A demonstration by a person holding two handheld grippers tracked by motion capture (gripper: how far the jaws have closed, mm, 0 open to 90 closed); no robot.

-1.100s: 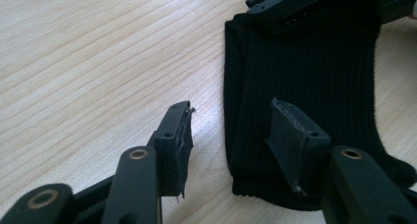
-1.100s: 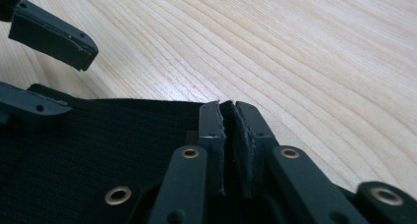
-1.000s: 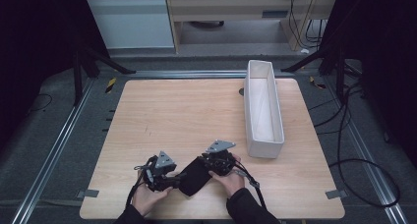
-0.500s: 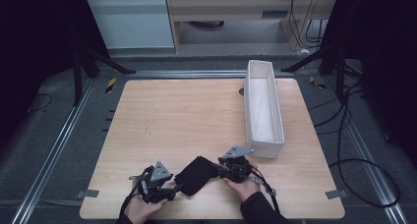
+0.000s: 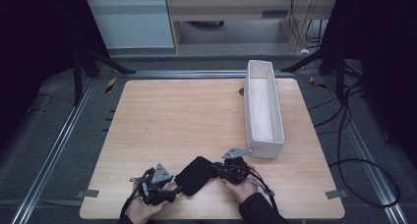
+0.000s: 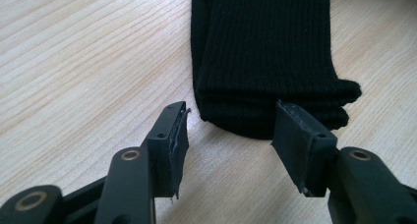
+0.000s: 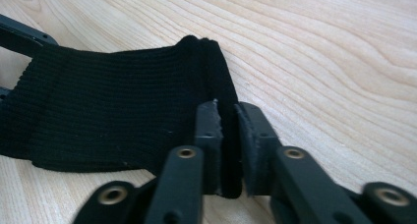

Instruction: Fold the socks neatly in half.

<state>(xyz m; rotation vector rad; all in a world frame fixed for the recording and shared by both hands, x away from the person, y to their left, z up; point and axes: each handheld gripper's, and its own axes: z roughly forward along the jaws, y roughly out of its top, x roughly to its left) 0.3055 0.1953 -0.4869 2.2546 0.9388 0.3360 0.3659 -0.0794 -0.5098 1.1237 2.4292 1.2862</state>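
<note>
While the black knitted cloth (image 5: pixel 194 175) lies folded on the table (image 5: pixel 187 121) near its 6 o'clock edge, my two grippers flank it. My right gripper (image 7: pixel 227 117), at the cloth's 3 o'clock side in the high view, has just been closing and now pinches the cloth's folded edge between its pads. My left gripper (image 6: pixel 230 126), at the cloth's 8 o'clock side, stands with jaws apart; the cloth's ribbed end lies just ahead, at 12 o'clock, touching the right-hand pad. A white tray (image 5: pixel 263 141) stands at 1 o'clock.

Matt black ribbed knit cloth (image 6: pixel 265 52) lies on the pale, smooth wood-grain table (image 5: pixel 187 116), beside a white plastic-looking bin (image 5: pixel 264 108).
</note>
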